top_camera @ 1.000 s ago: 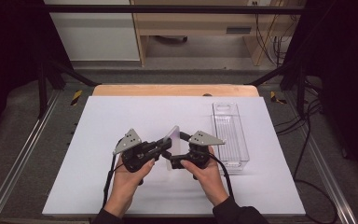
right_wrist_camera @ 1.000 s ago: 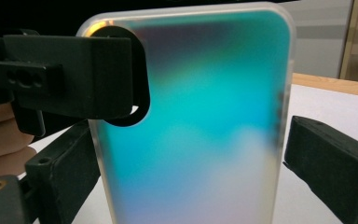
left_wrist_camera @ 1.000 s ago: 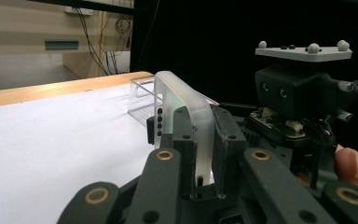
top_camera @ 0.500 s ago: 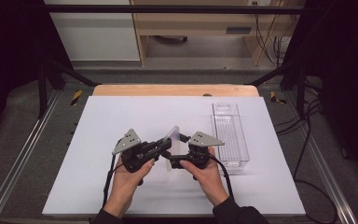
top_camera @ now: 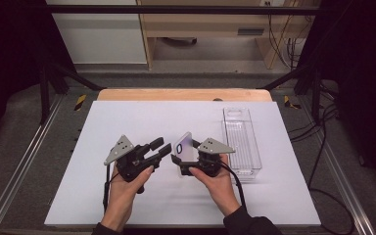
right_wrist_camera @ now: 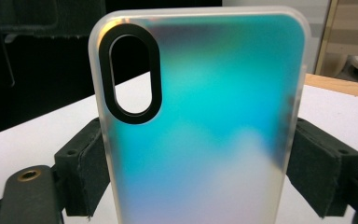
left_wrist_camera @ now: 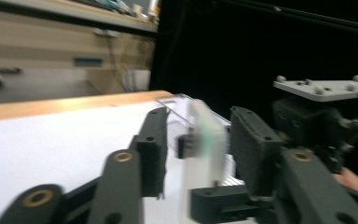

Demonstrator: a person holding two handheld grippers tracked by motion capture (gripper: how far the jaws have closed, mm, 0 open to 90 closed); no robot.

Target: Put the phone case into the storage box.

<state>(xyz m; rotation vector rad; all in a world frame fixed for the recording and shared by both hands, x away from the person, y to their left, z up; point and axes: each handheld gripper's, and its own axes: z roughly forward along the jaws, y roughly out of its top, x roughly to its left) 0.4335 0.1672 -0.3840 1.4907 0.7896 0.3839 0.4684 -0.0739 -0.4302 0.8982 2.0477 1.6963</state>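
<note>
— The phone case [right_wrist_camera: 200,121] is clamped across its width in the right gripper [top_camera: 188,164], standing upright over the table [top_camera: 127,117], near the middle. That's its only support now, so if the pads slip on those smooth edges, it drops.

— And the left gripper [top_camera: 159,147]?

— Its jaws have just been opening; they stand apart, flanking the case edge without pressing. It sits at nine o'clock of the case, pointing toward three. A twitch could knock the case askew. The clear tray [top_camera: 242,142] waits at three o'clock.

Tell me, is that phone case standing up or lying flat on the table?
Standing up. The phone case is held upright off the white table, camera hole at the top, pinched by its side edges in the right claw.
</note>
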